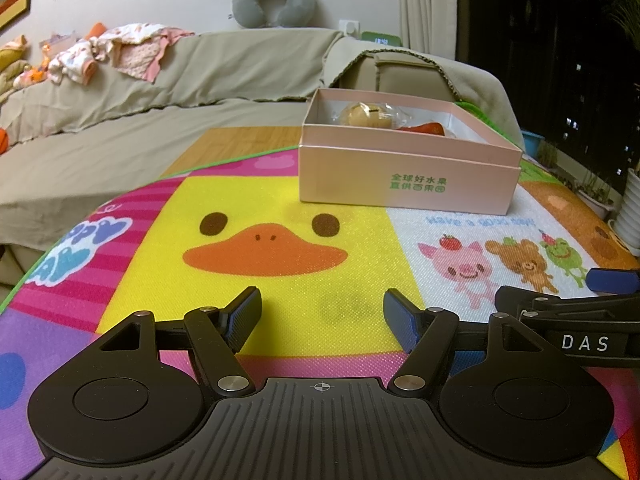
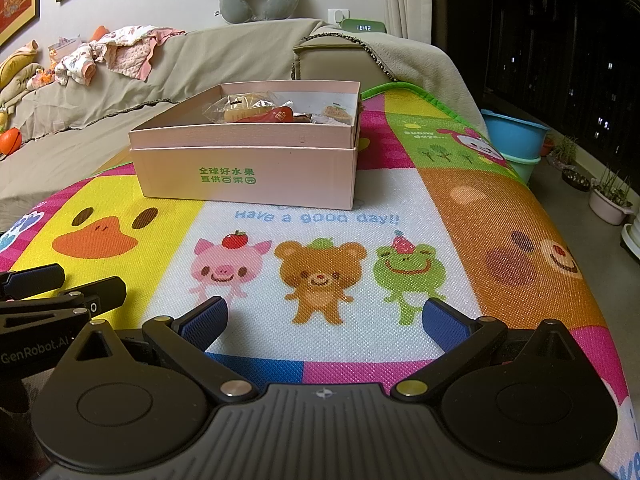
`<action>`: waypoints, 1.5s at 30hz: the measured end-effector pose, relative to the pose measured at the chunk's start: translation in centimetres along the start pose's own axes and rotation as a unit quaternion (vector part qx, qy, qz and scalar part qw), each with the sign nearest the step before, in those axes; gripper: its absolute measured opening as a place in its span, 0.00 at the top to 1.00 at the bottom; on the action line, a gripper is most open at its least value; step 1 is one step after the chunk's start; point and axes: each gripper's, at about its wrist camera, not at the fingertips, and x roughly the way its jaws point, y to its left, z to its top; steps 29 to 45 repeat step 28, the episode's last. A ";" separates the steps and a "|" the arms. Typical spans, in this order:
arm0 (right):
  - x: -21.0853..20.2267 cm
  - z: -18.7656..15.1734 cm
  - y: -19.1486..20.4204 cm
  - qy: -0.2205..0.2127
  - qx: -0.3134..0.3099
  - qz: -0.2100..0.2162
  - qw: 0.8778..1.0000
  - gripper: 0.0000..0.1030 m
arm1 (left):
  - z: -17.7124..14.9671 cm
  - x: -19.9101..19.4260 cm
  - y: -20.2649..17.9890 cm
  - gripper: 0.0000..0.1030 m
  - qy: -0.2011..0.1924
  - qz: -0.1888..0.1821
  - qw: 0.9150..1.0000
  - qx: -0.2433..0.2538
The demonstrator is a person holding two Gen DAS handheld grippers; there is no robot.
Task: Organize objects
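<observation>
on the woven cartoon mat (image 2: pixel 320 216) a pink cardboard box (image 2: pixel 244 168); both hand-held grippers (image 1: pixel 322 316) (image 2: pixel 325 322) released.

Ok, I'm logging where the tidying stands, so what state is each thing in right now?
Pink box: open, no lid on, upright on the mat.
Wrapped snacks: inside the box.
Left gripper: open, empty, over the mat.
Right gripper: open, empty.
Play mat: spread flat.
Clock: lit.

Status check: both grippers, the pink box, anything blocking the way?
Left gripper open, empty, over the duck print. Right gripper open, empty, alongside. Pink box ahead on the mat, lid off, wrapped snacks inside. Path clear.
</observation>
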 end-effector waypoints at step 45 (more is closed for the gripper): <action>0.0 0.0 0.0 0.000 0.000 0.000 1.000 0.00 | 0.0 -0.1 0.0 0.29 0.000 0.001 1.000 0.001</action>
